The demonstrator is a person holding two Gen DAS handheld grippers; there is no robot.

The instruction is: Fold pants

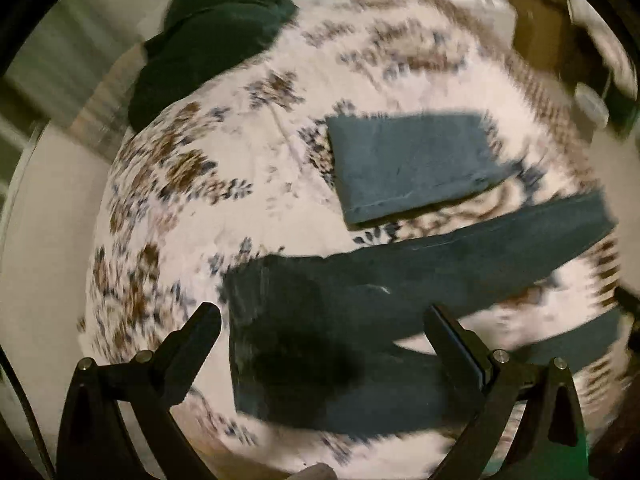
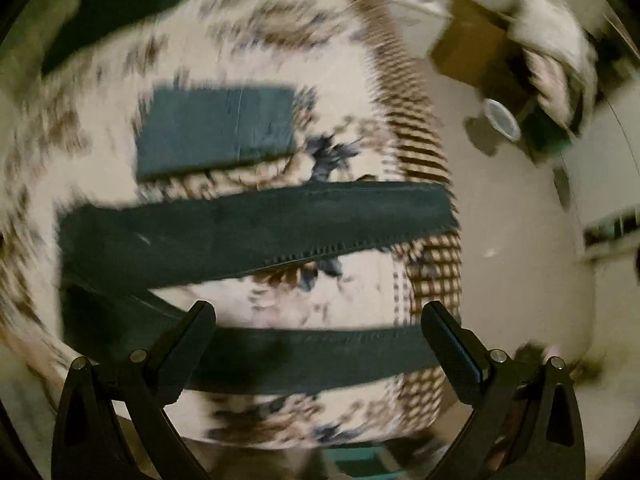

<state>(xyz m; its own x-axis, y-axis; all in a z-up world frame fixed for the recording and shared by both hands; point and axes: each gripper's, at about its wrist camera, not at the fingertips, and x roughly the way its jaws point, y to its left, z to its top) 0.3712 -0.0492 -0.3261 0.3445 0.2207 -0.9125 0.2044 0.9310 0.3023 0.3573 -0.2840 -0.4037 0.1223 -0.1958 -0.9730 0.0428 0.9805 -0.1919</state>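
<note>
Lying flat on the floral bedspread (image 1: 192, 208), the dark pants (image 1: 320, 340) fill the lower centre of the left view, waist end at lower left, two legs splayed toward the right edge. In the right view we see the same pants (image 2: 248, 228) as two bands across the middle and bottom, leg ends reaching the checkered border (image 2: 432, 280) of the spread. Both frames are motion-blurred, so seams are vague.

Our left gripper (image 1: 320, 320) hovers over the waist area, jaws spread wide and holding nothing. Our right gripper (image 2: 320, 316) hangs over the lower leg, jaws equally wide and empty; we can't tell whether either touches the cloth.

We judge the legs are spread apart because the first fold, leg onto leg, is not yet done; one gripper near the waist and one near the leg ends suits lifting one leg over the other.

A folded blue-grey garment (image 1: 412, 164) lies just above the upper leg, apart from it, probably set aside as finished. A dark green heap (image 1: 208, 40) sits at upper left.

Open bedspread is left of the waist and between the legs. Leg ends sit close to the bed's edge, with bare floor (image 2: 520, 260) beyond.
</note>
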